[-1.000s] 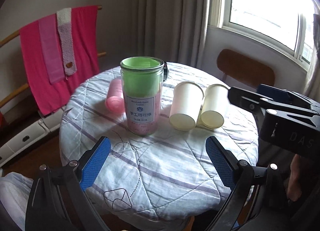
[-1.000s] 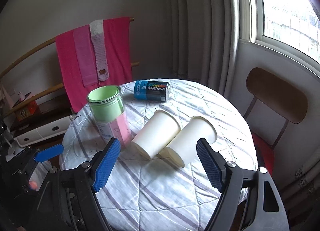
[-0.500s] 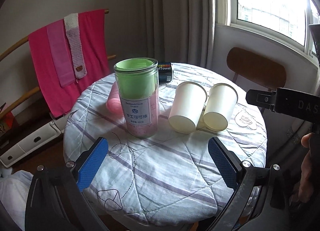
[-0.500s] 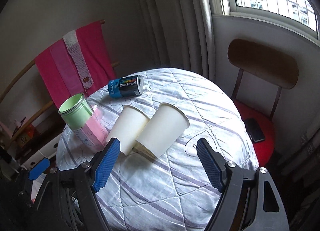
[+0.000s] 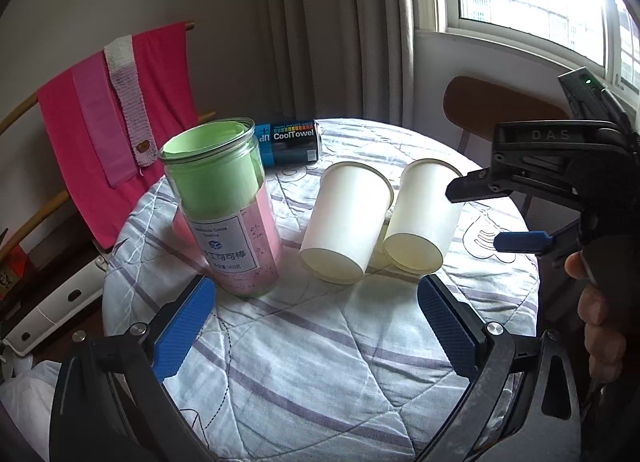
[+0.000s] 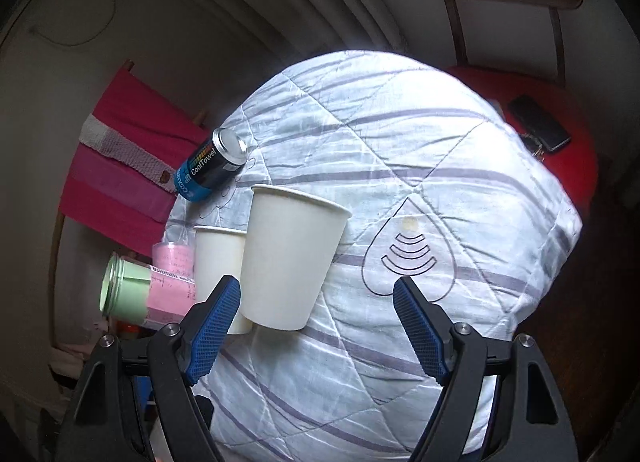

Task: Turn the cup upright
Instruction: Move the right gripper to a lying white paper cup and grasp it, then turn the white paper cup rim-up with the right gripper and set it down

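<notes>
I see two white paper cups lying on their sides, touching each other, near the middle of the round table (image 5: pixel 320 382), which is covered with a striped quilted cloth. In the left wrist view their bases face me: the left cup (image 5: pixel 344 222) and the right cup (image 5: pixel 424 218). My right gripper (image 6: pixel 316 326) hangs above the table with its fingers (image 6: pixel 420 334) spread wide and holding nothing; in its view the right cup (image 6: pixel 288 254) sits between them, close against the left-hand finger, though I cannot tell whether they touch. My left gripper (image 5: pixel 316 326) is also wide open and empty, low over the near part of the table, short of the cups. A tall jar (image 5: pixel 224 206) with green and pink paper inside stands upright just left of the cups. A blue can (image 5: pixel 288 142) lies on its side behind them.
</notes>
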